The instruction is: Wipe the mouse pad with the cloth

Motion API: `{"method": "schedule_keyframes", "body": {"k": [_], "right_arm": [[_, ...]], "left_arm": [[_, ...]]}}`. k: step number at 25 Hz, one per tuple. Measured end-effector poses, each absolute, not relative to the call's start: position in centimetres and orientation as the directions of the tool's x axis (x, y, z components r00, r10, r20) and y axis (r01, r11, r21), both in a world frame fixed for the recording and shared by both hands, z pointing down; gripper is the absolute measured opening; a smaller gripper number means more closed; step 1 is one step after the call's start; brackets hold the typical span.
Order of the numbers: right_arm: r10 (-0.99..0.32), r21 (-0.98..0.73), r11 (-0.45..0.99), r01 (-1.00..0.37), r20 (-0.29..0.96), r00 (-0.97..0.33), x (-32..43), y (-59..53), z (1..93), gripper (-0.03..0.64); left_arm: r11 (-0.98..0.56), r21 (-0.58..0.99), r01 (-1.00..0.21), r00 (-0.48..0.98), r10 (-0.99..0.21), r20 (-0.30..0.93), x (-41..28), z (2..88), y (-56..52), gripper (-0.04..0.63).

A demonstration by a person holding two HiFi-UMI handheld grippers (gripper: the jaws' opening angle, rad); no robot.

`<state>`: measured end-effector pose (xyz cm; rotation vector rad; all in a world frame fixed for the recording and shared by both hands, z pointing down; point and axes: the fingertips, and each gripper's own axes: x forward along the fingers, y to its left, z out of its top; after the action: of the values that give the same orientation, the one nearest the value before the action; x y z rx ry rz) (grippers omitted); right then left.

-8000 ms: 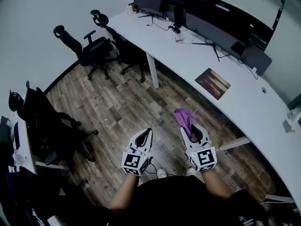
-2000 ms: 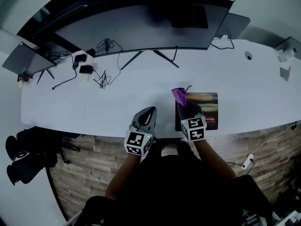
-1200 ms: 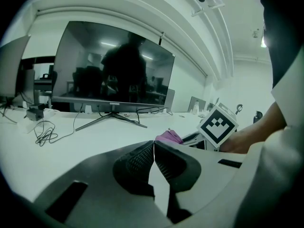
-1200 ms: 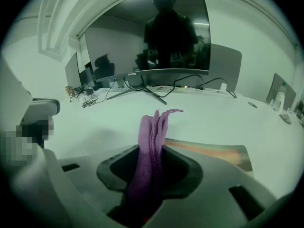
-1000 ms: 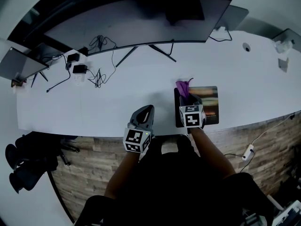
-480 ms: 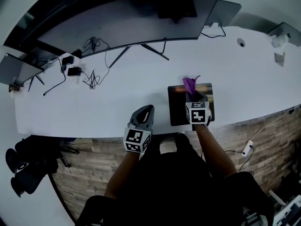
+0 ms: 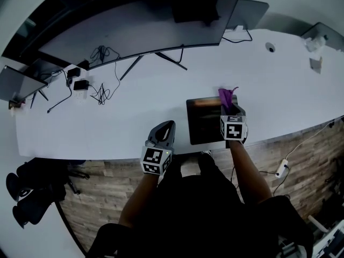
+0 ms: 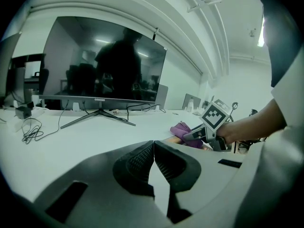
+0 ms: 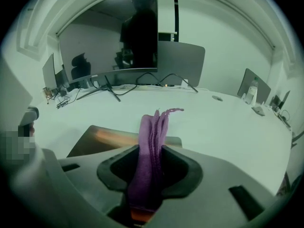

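Observation:
A dark mouse pad (image 7: 205, 118) lies near the front edge of the white desk (image 7: 134, 112). My right gripper (image 7: 231, 110) is over the pad's right side, shut on a folded purple cloth (image 7: 226, 97) that sticks out past the jaws. In the right gripper view the cloth (image 9: 152, 146) stands pinched between the jaws, with the pad (image 9: 107, 141) just beyond. My left gripper (image 7: 166, 129) hangs at the desk's front edge, left of the pad, shut and empty (image 8: 153, 161). The left gripper view also shows the cloth (image 8: 184, 129) and my right gripper (image 8: 190, 135).
A wide curved monitor (image 7: 134, 28) stands at the back of the desk on a splayed stand. Cables and a power adapter (image 7: 80, 85) lie at the back left. A laptop (image 7: 247, 12) sits behind the pad. Small items (image 7: 314, 63) are at the far right.
My right gripper with the cloth has moved rightward across the mouse pad, from its left part to its right side. My left gripper has stayed at the desk edge.

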<state>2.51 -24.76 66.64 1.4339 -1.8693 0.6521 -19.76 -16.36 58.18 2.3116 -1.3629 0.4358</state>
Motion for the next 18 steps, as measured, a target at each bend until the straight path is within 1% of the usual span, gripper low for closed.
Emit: {"method": "schedule_keyframes", "body": {"k": [10,18], "right_arm": [[-0.637,0.028,0.211,-0.977,0.762,-0.116,6.0,-24.6,66.7,0.144],[-0.662,-0.027,0.223,-0.974,0.730,-0.172,4.7,-24.0,65.2,0.142]], "left_arm": [[-0.443,0.201,-0.874,0.483,-0.745,0.460,-18.5,58.5,-16.6,0.023],[-0.445,0.198,-0.874,0.483,-0.739,0.470,-18.5,58.7,-16.3,0.022]]}}
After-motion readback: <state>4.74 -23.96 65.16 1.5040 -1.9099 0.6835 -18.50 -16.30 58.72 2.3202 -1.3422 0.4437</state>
